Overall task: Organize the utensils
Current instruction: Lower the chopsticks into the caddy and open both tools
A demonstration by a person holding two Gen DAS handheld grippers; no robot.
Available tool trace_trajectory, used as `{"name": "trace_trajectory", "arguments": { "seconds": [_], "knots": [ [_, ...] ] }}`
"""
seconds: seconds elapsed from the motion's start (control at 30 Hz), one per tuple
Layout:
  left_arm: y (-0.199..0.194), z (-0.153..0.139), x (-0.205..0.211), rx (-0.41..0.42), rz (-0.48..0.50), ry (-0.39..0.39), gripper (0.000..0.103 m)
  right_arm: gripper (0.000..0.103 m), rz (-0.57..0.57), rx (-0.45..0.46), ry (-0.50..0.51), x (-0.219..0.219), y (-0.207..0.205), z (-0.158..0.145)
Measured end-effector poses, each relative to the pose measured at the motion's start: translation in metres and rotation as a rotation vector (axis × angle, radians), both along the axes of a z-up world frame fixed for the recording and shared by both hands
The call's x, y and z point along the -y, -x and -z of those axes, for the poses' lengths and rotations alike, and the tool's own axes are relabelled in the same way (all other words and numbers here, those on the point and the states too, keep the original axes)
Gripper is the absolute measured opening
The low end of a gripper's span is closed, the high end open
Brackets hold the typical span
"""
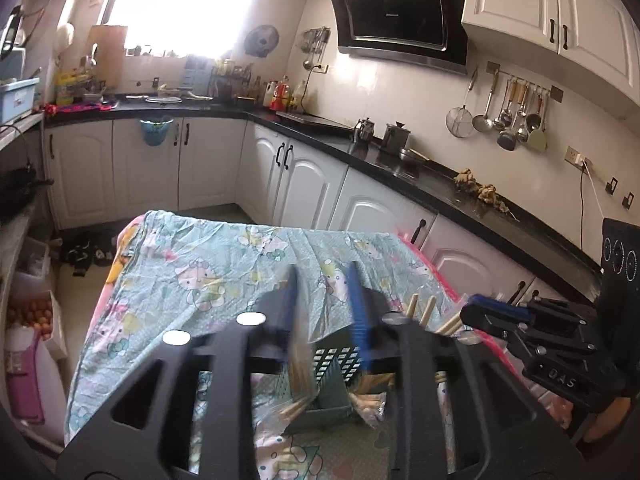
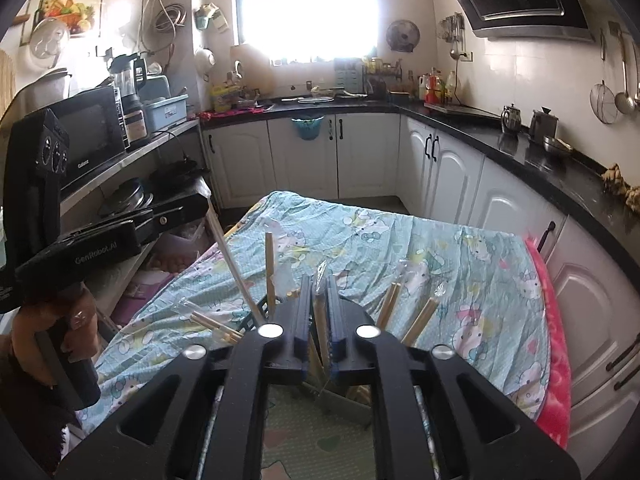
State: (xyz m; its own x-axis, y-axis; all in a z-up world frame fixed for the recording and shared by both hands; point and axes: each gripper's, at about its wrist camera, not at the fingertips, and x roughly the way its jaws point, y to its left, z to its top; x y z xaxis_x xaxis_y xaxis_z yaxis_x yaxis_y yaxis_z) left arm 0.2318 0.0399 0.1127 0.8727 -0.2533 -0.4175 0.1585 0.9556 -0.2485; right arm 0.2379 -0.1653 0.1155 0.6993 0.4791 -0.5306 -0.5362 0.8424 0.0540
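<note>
A green perforated utensil holder (image 1: 334,364) stands on the cloth-covered table (image 1: 192,280), with several wrapped wooden chopsticks (image 2: 390,304) sticking out of it. My left gripper (image 1: 322,292) is blurred and open above the holder, with chopsticks (image 1: 298,372) below its fingers. My right gripper (image 2: 320,300) is shut on a pair of wrapped chopsticks (image 2: 320,316) over the holder (image 2: 256,316). In the right wrist view the other gripper (image 2: 176,212) appears at left with a long chopstick (image 2: 232,264) slanting from its tip. In the left wrist view the right gripper's body (image 1: 532,328) is at right.
The table has a pale blue cartoon cloth (image 2: 460,264) with a red edge (image 2: 554,340) at right. White cabinets (image 1: 304,180) and a black counter (image 1: 400,160) run behind and to the right. Shelves with a microwave (image 2: 92,132) stand to the left.
</note>
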Motion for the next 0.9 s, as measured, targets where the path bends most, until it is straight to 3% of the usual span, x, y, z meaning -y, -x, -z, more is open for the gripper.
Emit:
{"name": "trace_trajectory", "arguments": {
  "seconds": [0.03, 0.13, 0.2, 0.5, 0.77, 0.9],
  "knots": [
    [0.001, 0.0, -0.001, 0.0, -0.002, -0.001, 0.032, 0.04, 0.008, 0.006, -0.011, 0.002, 0.001, 0.0],
    [0.006, -0.001, -0.005, 0.004, -0.011, -0.003, 0.039, 0.041, 0.01, 0.021, -0.033, 0.005, 0.006, -0.003],
    [0.011, -0.003, -0.009, 0.007, -0.015, 0.003, 0.051, 0.045, 0.014, 0.043, -0.039, 0.007, 0.012, -0.007],
    [0.048, -0.023, -0.02, 0.071, -0.047, 0.014, 0.091, 0.069, 0.022, 0.148, -0.069, 0.017, 0.046, -0.028],
    [0.091, -0.033, -0.033, 0.115, -0.088, 0.046, 0.092, 0.095, 0.057, 0.244, -0.1, 0.029, 0.09, -0.036],
    [0.112, -0.027, -0.035, 0.095, -0.106, 0.048, 0.092, 0.096, 0.077, 0.265, -0.123, 0.036, 0.11, -0.032]
  ]
}}
